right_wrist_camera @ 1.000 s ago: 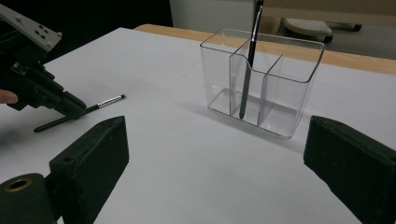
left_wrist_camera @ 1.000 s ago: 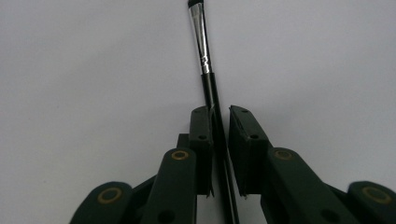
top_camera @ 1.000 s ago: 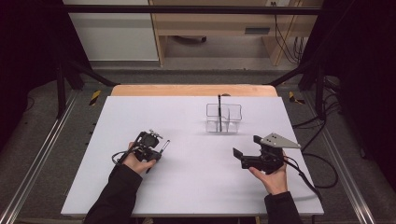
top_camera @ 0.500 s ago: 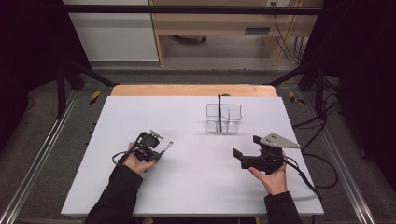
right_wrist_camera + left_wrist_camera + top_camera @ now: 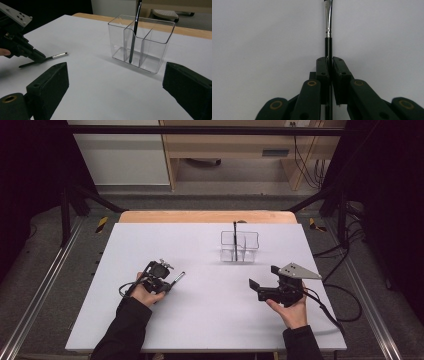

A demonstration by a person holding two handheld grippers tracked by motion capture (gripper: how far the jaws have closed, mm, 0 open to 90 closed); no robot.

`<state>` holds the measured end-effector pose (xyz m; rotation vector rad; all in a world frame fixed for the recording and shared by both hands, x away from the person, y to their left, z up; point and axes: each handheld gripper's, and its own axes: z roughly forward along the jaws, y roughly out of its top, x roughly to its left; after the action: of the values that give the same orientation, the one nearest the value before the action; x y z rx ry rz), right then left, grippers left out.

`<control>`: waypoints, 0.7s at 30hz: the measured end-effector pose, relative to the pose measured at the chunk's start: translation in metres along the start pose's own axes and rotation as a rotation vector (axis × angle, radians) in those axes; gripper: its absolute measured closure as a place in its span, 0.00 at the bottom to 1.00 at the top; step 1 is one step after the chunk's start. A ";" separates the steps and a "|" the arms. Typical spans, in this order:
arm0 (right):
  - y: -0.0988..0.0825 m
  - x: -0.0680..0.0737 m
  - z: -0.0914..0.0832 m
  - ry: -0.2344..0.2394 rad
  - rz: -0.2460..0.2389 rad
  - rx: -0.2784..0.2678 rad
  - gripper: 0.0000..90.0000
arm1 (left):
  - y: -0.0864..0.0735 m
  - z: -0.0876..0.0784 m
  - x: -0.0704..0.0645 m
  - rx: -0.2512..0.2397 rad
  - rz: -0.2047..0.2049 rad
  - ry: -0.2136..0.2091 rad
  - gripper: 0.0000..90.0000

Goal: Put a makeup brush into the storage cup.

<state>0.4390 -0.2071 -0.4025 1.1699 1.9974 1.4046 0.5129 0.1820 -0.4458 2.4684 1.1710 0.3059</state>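
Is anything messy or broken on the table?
Nothing looks broken or spilled. The clear organizer stands upright with one brush leaning inside it. The left gripper is shut on a second brush lying on the white table.

white table [image 5: 210, 320], clear divided organizer [image 5: 240, 247], black pen upright inside [image 5: 134, 32]

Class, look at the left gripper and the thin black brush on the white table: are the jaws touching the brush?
Touching. In the left gripper view the left gripper has both pads pressed against the black handle of the brush, with no gap on either side.
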 end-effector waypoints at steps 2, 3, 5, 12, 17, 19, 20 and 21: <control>0.000 0.000 0.000 0.000 0.001 0.000 0.08 | -0.001 -0.004 -0.001 -0.015 0.003 -0.002 0.93; 0.000 0.000 0.000 0.001 0.001 -0.002 0.08 | -0.001 -0.005 -0.001 -0.028 0.000 -0.003 0.93; 0.000 0.001 0.000 0.001 0.001 -0.003 0.08 | -0.002 -0.009 -0.002 -0.047 0.002 -0.003 0.93; 0.000 0.000 0.000 0.002 0.003 -0.003 0.08 | -0.004 -0.018 -0.003 -0.118 -0.007 -0.003 0.93; 0.000 0.001 0.000 0.004 0.006 -0.004 0.08 | -0.007 -0.025 -0.006 -0.170 -0.013 0.000 0.93; 0.001 0.001 0.000 0.004 0.005 -0.006 0.08 | -0.008 -0.027 -0.008 -0.188 -0.017 0.003 0.93; 0.001 0.001 0.000 0.006 0.001 -0.007 0.08 | -0.008 -0.028 -0.008 -0.197 -0.018 0.002 0.93; 0.001 0.001 0.000 0.008 0.003 -0.007 0.08 | -0.009 -0.029 -0.008 -0.201 -0.016 0.002 0.93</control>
<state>0.4386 -0.2058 -0.4013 1.1668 1.9947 1.4190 0.4914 0.1879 -0.4236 2.2842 1.1030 0.4010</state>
